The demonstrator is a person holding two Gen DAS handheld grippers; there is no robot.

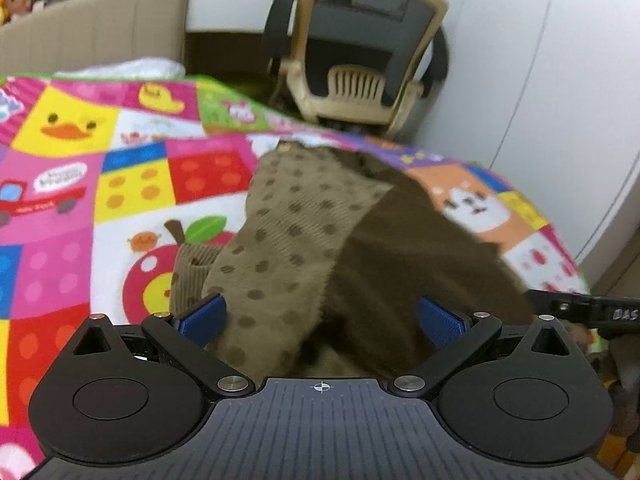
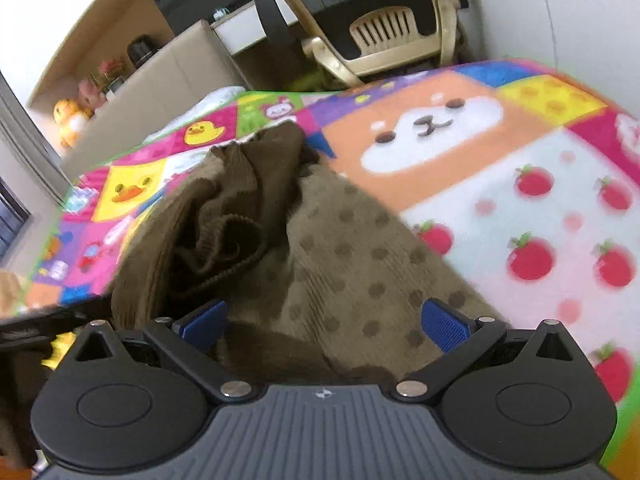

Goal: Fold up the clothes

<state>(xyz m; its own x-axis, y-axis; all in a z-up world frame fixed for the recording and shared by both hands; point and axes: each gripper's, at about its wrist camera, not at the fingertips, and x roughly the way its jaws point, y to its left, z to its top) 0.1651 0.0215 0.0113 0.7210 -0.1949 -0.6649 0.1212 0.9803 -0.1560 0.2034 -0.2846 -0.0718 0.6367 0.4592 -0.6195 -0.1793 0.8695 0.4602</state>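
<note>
A brown corduroy garment (image 1: 296, 216) with darker dots lies crumpled on a colourful patchwork blanket (image 1: 72, 128). Its plain dark-brown inner side (image 1: 400, 248) is turned up on the right. My left gripper (image 1: 320, 320) is open right over its near end, the cloth bulging between the blue pads (image 1: 202, 318), which stand wide apart. In the right wrist view the same garment (image 2: 344, 256) is bunched into folds at its far left. My right gripper (image 2: 324, 324) is open too, with dotted cloth between its spread pads (image 2: 444, 326). Part of the right gripper's black body (image 1: 592, 312) shows at the left view's right edge.
A beige and black office chair (image 1: 360, 48) stands beyond the blanket's far edge, beside a white wall (image 1: 560, 80). A tan upholstered panel (image 1: 92, 28) runs along the back left, with plush toys (image 2: 70, 118) on a shelf behind. The blanket (image 2: 520, 200) spreads out to the right.
</note>
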